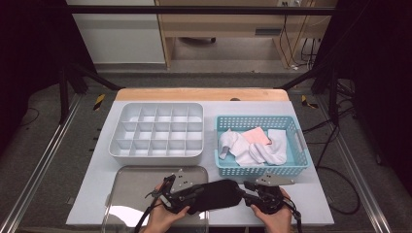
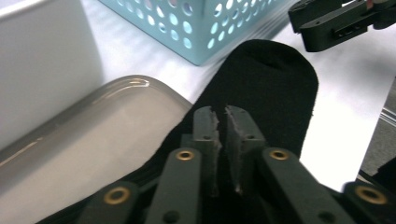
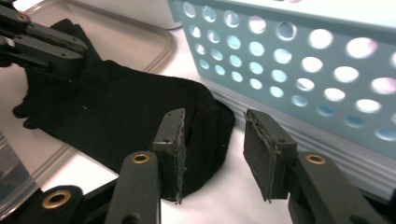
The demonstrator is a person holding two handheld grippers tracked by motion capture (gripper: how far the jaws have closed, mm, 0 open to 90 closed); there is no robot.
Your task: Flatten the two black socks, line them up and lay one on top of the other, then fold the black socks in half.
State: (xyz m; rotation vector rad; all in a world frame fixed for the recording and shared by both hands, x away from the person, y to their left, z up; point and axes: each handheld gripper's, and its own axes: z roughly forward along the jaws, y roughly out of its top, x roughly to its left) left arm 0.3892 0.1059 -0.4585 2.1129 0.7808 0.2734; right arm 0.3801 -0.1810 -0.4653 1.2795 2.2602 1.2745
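Sock, black and limp, lies flat, partly over tray.

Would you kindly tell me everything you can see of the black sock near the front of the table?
The black sock is a plain, matte knit piece with a rounded end, lying flat and stretched sideways near the front edge of the white table. One end rests over the corner of the clear tray; the other lies just in front of the blue basket. The left hand-held gripper is pinched shut on the sock. The right hand-held gripper stands open over the rounded end, its pads apart.
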